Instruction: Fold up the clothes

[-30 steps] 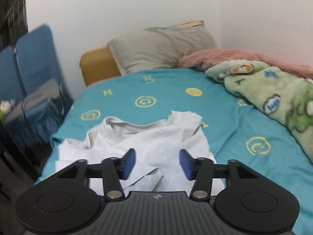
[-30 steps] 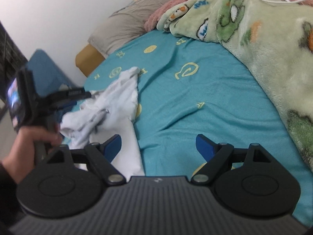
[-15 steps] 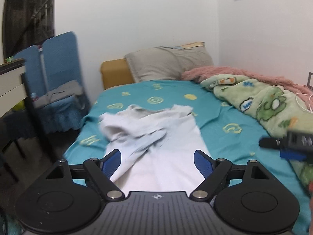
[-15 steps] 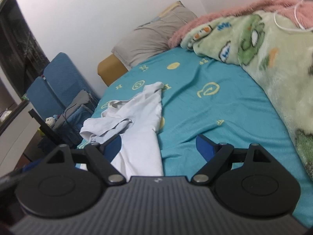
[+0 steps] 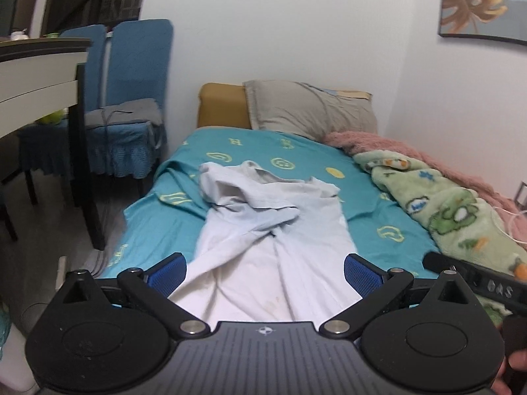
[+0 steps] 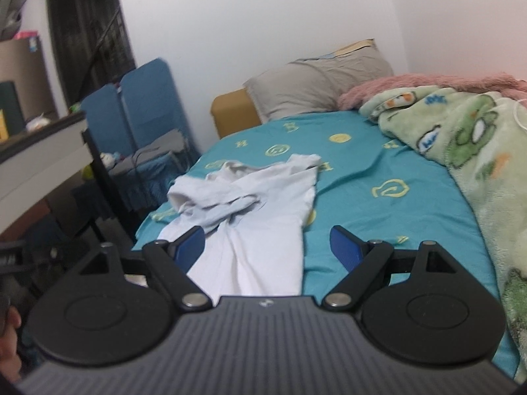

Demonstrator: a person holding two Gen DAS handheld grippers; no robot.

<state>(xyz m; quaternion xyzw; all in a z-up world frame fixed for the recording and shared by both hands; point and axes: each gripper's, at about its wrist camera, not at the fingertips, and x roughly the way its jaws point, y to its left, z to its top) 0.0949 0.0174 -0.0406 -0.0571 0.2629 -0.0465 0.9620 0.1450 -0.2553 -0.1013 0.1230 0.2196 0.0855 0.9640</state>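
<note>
Shirt [image 5: 263, 230], white and rumpled, lies on the teal bed sheet [image 5: 378, 217] with its top part bunched up. Left gripper [image 5: 265, 271] hangs above the near end of the shirt, its blue fingers spread wide, holding nothing. Right gripper [image 6: 268, 247] is spread wide too, also holding nothing, with the shirt past its left finger. Farther back sits a gray pillow [image 5: 309, 110]. A green fuzzy blanket [image 6: 477, 151] is heaped on the right. Blue chairs [image 5: 131, 72] stand by the bed on the left.
</note>
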